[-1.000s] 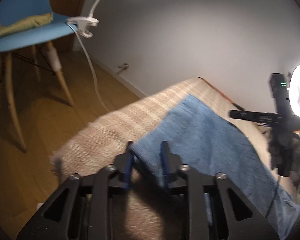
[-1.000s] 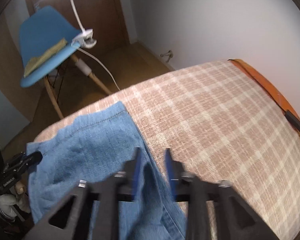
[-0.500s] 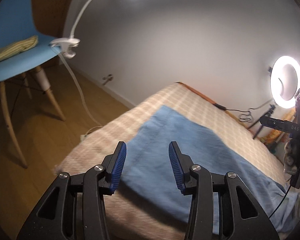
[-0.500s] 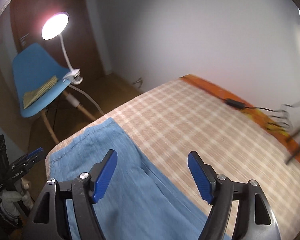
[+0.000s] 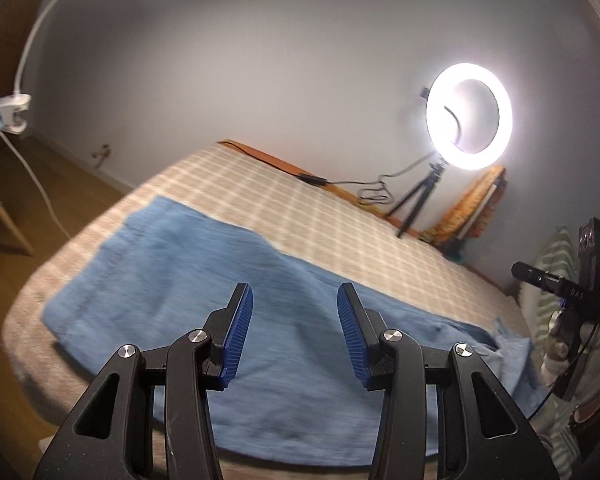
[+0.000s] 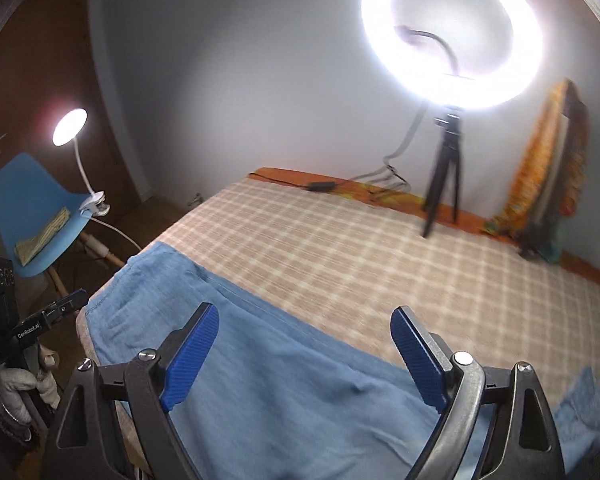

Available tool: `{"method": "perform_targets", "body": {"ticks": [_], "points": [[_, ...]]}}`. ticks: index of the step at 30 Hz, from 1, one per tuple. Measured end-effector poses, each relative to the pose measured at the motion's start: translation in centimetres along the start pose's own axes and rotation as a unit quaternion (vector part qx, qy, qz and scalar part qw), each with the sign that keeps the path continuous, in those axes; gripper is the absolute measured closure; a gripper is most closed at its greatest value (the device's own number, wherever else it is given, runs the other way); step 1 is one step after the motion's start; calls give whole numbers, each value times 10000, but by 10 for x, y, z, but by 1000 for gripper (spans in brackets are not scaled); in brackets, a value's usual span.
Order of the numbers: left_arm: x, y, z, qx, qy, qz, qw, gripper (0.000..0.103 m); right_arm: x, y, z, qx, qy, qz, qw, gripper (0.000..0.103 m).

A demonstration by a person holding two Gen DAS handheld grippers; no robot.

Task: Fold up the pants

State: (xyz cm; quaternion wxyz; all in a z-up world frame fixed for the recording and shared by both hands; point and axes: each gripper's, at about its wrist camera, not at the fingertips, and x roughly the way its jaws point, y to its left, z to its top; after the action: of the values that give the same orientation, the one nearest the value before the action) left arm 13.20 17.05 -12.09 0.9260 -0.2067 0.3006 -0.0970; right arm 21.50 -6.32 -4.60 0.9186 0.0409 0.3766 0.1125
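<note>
One pair of blue pants [image 5: 228, 312] lies flat along the near edge of the checked bed [image 5: 340, 220]. Left gripper [image 5: 295, 330] released, nothing between its pads. Right gripper [image 6: 306, 354] released, jaws just opened wide, empty. "GenRobot.AI" readable on the left gripper's side in the right view. Two lamps: ring light [image 6: 448, 36], clip lamp [image 6: 70, 126]. One blue chair [image 6: 32, 208].

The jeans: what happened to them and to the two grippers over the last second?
Both grippers let go of the jeans and pulled up and back. The right gripper has just been opening wide, with nothing between its jaws; the left gripper opened too and is empty. The jeans stayed flat on the checked bed; the ring light did not move.
</note>
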Motion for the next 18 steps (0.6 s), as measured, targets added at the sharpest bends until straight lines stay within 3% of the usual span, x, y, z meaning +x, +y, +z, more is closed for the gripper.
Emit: {"method": "perform_targets", "body": {"ticks": [9, 13, 18], "points": [[33, -65, 0, 327, 583, -832, 9943, 57, -66, -76, -48, 893, -97, -614, 9941, 29], [47, -99, -5, 537, 930, -1208, 9868, 57, -91, -107, -67, 1224, -99, -831, 9889, 37], [75, -147, -6, 853, 1405, -1719, 9713, 57, -127, -141, -94, 1694, -240, -1037, 9798, 45]]}}
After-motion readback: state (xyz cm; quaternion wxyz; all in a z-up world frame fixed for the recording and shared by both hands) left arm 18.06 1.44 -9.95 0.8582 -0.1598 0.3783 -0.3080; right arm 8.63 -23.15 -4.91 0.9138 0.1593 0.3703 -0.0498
